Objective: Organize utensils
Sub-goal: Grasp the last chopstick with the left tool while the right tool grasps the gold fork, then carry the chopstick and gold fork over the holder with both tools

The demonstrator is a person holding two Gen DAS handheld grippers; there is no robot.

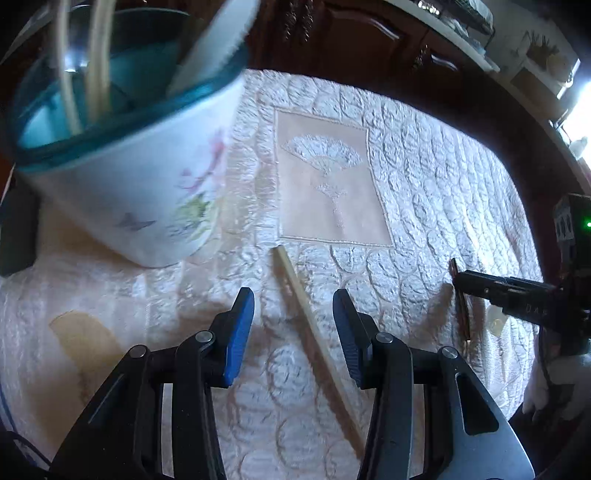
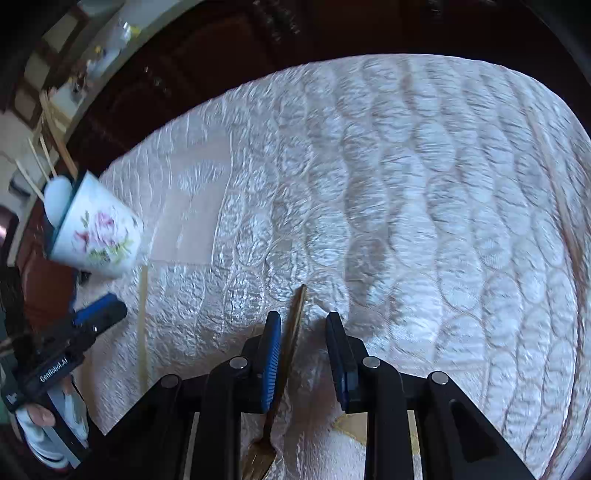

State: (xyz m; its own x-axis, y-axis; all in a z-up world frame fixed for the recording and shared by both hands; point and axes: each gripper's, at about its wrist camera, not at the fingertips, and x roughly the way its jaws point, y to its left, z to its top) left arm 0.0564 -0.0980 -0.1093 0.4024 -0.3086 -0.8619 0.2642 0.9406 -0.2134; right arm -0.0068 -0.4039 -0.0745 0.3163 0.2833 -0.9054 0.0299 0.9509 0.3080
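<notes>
A pale wooden chopstick lies slanted on the quilted white tablecloth, between the spread fingers of my open left gripper, and neither pad touches it. Further left stands a floral cup with a teal rim, holding chopsticks and a white spoon. In the right wrist view a bronze fork lies on the cloth between the fingers of my right gripper. It runs close along the left pad, and the right pad is apart from it. The same chopstick, the cup and my left gripper show at the left.
A flat wooden spoon lies on the cloth left of my left gripper. My right gripper reaches in from the right over the fork. Dark wooden cabinets stand behind the table. A smooth embroidered panel marks the cloth's middle.
</notes>
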